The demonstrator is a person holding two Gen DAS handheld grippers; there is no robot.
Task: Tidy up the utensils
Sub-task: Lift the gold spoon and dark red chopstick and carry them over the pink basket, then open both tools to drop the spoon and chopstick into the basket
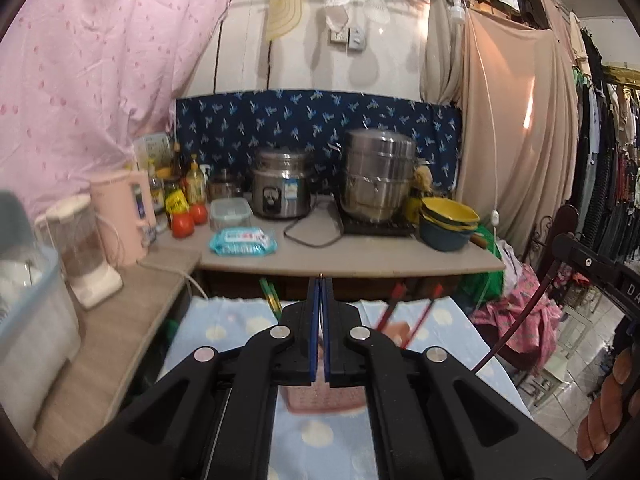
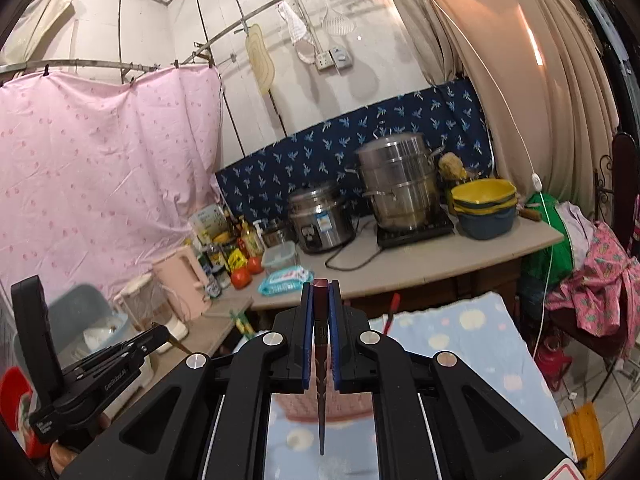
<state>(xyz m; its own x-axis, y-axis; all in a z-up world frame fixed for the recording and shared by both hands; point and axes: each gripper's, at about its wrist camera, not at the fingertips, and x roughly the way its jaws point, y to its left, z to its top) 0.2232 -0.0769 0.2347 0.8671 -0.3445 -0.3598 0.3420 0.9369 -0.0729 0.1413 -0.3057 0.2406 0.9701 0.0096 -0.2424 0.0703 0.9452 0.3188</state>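
Observation:
My right gripper [image 2: 321,286] is shut on a dark red chopstick [image 2: 320,360] that runs back between the jaws, tip pointing down over a pink holder [image 2: 320,408] on the blue cloth. The same chopstick [image 1: 516,320] shows at the right of the left wrist view. My left gripper [image 1: 321,278] is shut on something thin with a small brass-coloured tip [image 1: 321,275]. It shows in the right wrist view [image 2: 170,336] at lower left. Red chopsticks [image 1: 400,312] and green chopsticks [image 1: 270,296] lie at the cloth's far edge.
The table carries a light blue dotted cloth [image 1: 224,320]. Behind is a counter [image 1: 360,256] with a rice cooker [image 1: 282,188], steel steamer pot [image 1: 380,172], stacked bowls [image 1: 448,220], wet wipes [image 1: 242,242], bottles, a pink kettle [image 1: 124,216] and a blender [image 1: 86,248].

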